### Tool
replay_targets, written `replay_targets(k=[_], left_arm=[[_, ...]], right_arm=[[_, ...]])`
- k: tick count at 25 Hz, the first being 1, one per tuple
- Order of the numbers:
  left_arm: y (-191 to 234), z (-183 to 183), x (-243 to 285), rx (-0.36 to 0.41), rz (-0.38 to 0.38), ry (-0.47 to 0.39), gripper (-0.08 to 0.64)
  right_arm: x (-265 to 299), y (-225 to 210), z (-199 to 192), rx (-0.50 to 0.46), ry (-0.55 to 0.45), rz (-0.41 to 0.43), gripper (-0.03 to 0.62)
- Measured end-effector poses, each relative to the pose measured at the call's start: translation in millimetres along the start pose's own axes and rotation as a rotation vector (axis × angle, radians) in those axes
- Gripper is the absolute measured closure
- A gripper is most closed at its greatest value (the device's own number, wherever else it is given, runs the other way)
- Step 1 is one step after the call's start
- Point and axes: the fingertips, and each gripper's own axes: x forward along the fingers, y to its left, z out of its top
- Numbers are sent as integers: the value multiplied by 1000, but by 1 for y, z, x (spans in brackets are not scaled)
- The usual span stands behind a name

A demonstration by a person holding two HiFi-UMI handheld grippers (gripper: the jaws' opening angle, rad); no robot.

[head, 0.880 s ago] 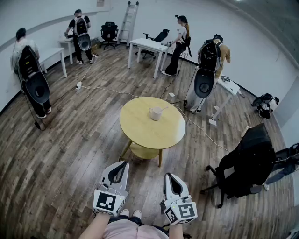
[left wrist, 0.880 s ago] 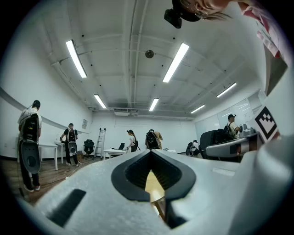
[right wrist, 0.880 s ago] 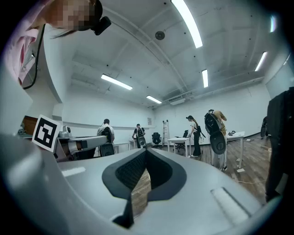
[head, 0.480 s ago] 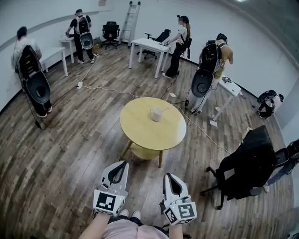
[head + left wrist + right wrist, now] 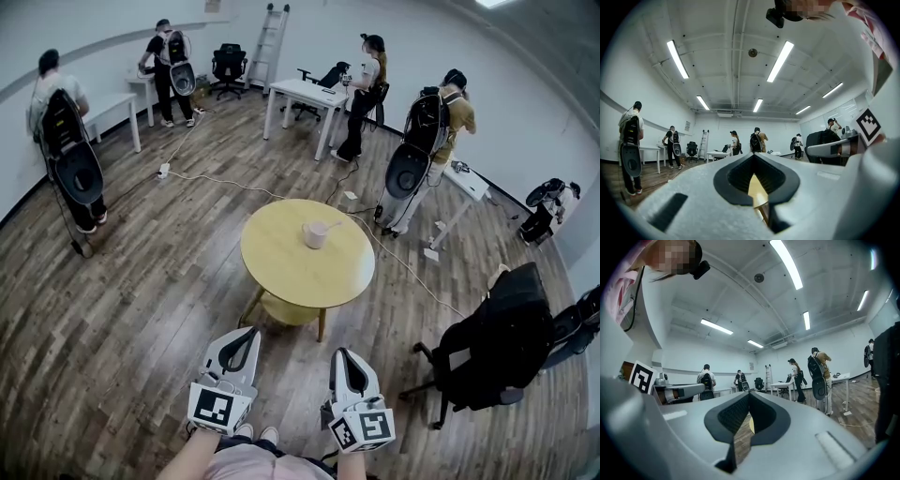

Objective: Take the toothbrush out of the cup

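Note:
In the head view a white cup (image 5: 315, 235) stands on a round yellow table (image 5: 281, 267), with a toothbrush (image 5: 330, 225) leaning out of it to the right. Both grippers are held low, well short of the table. My left gripper (image 5: 246, 331) points at the table's near edge, its jaws together and empty. My right gripper (image 5: 341, 353) is beside it, also shut on nothing. In the left gripper view the left gripper (image 5: 753, 154) shows its tips meeting, with a sliver of table (image 5: 757, 193) behind. The right gripper (image 5: 749, 393) looks the same in its own view.
A black office chair (image 5: 497, 337) draped with dark cloth stands at the right. Several people wearing backpack rigs stand around white desks (image 5: 305, 92) at the back. A white cable (image 5: 216, 180) runs over the wood floor past the table. The table has a lower shelf (image 5: 286, 305).
Both grippers stay where they were, shut. The head view has shifted slightly and the people at the back have stepped a little.

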Motion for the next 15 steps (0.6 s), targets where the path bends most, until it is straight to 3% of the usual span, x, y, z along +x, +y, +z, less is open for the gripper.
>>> replay_targets(k=[2, 6, 15], left_arm=[[-5, -5, 4, 0, 0, 24, 563], [-9, -3, 16, 14, 2, -29, 563], [12, -5, 46, 18, 1, -41, 563]], right_arm=[[0, -6, 0, 2, 0, 9, 586], [5, -19, -4, -2, 10, 29, 586], [35, -26, -16, 6, 43, 42, 586]])
